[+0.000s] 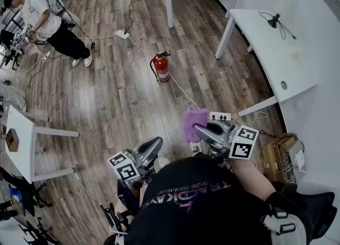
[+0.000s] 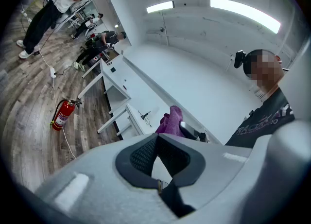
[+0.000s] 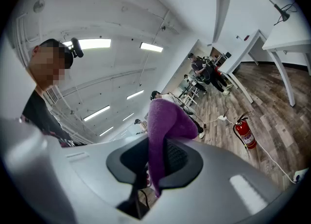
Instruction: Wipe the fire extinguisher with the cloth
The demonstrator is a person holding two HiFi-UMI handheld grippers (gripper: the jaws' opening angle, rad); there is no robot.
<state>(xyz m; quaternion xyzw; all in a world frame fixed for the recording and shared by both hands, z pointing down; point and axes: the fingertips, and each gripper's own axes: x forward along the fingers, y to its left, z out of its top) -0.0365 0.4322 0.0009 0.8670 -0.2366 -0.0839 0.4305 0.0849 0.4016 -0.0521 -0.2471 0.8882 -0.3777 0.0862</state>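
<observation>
My right gripper (image 1: 201,130) was clamped on purple cloth (image 1: 193,121). My left gripper (image 1: 152,147) was closed with nothing in it. Cloth looked soft, light, limp; pinched at fold, bulk bunched past jaw tips, likely decent wiping pad. Fire extinguisher (image 1: 162,68) stood on wood floor, well apart from cloth, both grippers on its near side. Judged it heavy, rigid, smooth-painted, tippy if pushed high; best steadied at neck under handle. Long axis vertical; handle on top, hose looping down side.
</observation>
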